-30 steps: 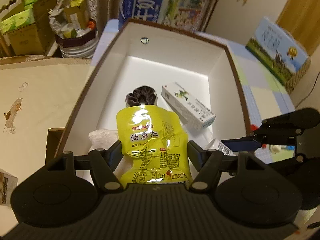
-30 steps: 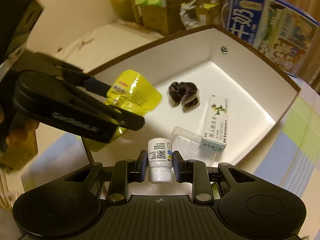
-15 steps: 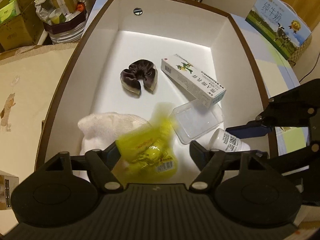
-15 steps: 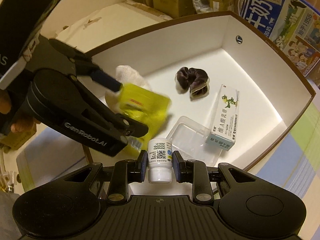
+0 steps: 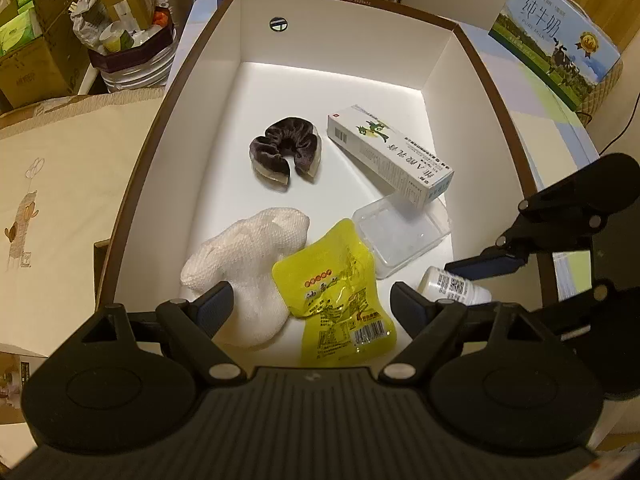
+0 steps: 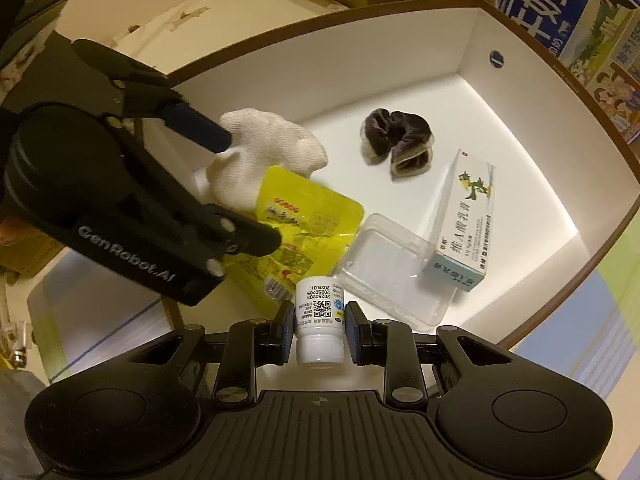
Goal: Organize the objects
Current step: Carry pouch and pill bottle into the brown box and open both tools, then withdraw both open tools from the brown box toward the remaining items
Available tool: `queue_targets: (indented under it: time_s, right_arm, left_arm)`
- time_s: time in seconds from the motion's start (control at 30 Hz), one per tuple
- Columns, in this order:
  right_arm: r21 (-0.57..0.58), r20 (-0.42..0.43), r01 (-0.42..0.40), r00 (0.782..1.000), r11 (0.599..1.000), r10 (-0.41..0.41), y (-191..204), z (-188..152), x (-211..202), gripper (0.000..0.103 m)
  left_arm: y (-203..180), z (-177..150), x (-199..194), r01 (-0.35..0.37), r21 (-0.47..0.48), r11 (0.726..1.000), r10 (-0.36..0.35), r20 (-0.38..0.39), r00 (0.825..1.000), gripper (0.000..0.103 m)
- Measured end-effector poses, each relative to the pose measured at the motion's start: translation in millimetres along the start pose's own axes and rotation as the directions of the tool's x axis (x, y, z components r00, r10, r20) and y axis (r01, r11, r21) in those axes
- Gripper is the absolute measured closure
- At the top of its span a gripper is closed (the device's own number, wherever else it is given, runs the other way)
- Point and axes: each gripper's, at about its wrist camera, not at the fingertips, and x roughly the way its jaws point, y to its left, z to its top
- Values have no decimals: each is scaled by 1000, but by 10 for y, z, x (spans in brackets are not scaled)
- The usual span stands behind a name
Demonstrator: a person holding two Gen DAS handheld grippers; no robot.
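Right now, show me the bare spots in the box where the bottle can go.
Bare floor lies at the far end of the white box, beyond the dark scrunchie, and along the left wall beside it. The near end is crowded: white cloth, yellow snack pouch, clear plastic tray, ointment carton. The right tongs hold the white pill bottle.

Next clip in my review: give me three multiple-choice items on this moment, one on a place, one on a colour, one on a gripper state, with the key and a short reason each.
1. Where does the yellow snack pouch lie?
A. in the white box
B. on the floor
C. on the milk carton

2. What colour is the scrunchie?
A. red
B. dark brown
C. green

3. What is the right gripper doing?
A. open and empty
B. gripping the ointment box
C. gripping the white pill bottle

Key: 1 A, the pouch rests on the box floor partly over the white cloth; 2 B, its velvet shows dark brown; 3 C, the fingers press the bottle's sides, while the left gripper stands open.
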Motion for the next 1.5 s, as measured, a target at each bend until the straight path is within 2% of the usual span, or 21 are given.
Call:
queue_targets:
  time_s: [0.13,0.3,0.37,0.47,0.8,1.2,1.37,1.5]
  right_arm:
    - [-15,1,31,1000,999,-31,11,-15,17,77]
    - [-25,27,47,999,999,-46,29,-45,-36,69]
    - [-28,36,53,998,998,-52,39,-54,-91,61]
    - [-23,64,53,997,998,-52,57,-82,-212,54]
    - [61,175,51,983,997,-61,93,-273,-659,49]
    - [239,326,23,940,971,-103,207,-667,-1164,47]
    - [288,365,1,925,958,-110,269,-845,-1311,47]
    - [308,373,-14,921,951,-107,333,-1000,-1380,47]
  left_arm:
    - [5,-14,1,-5,1,1000,5,-7,1000,20]
    - [5,-28,-13,-9,0,1000,9,-8,1000,19]
    - [2,-33,-34,-9,1,1000,9,-5,1000,18]
    - [-14,-47,-88,-8,4,1000,8,3,1000,17]
    - [-50,-107,-404,-14,-9,1000,15,64,998,15]
    - [-153,-356,-784,-36,-63,997,44,119,992,12]
    - [-216,-479,-920,-39,-81,996,50,139,989,12]
    - [-276,-589,-999,-40,-97,994,54,146,988,12]
